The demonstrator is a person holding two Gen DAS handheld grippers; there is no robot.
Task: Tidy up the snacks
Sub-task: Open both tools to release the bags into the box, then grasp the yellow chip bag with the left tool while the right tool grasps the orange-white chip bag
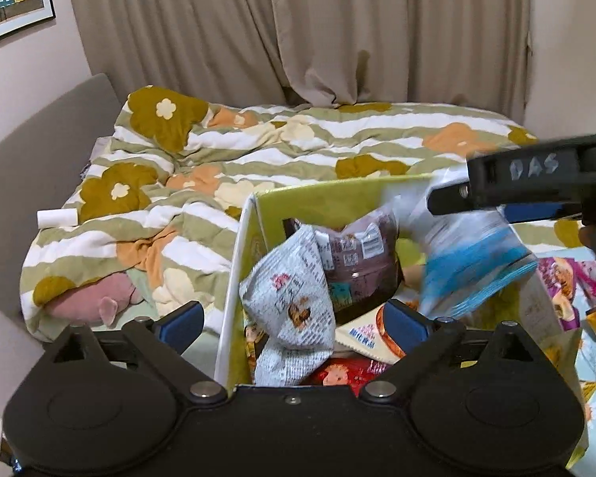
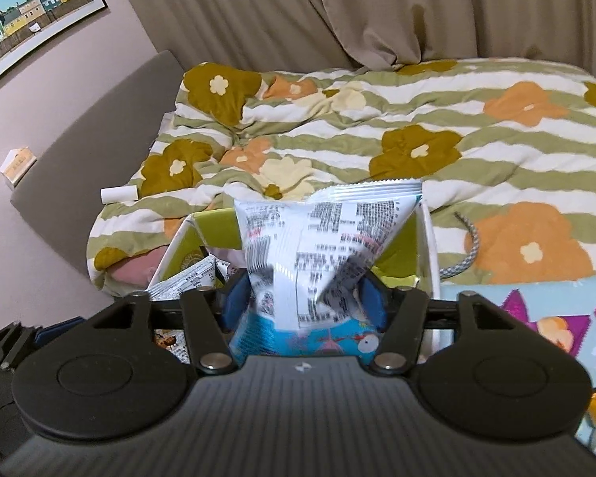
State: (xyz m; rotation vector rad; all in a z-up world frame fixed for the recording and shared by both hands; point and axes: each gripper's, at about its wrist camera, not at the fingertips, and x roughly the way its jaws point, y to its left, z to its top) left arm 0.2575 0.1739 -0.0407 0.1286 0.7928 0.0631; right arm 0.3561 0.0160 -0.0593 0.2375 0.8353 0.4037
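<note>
Low in the frame, the right gripper [image 2: 304, 302] has its blue fingers [image 2: 234, 298] released around a white-and-blue crinkled snack bag [image 2: 322, 246], best dropped cleanly into the yellow-green cardboard box [image 1: 337, 198] beside the wide-open, empty left gripper [image 1: 294, 318].

Bed [image 2: 496, 151] with floral quilt, yellow-green snack box [image 1: 337, 198], white roll [image 1: 57, 217]

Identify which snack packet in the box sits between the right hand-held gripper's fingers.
The white-and-blue packet, standing over the yellow box. The grey-white packet and dark purple packet lie apart from it.
</note>
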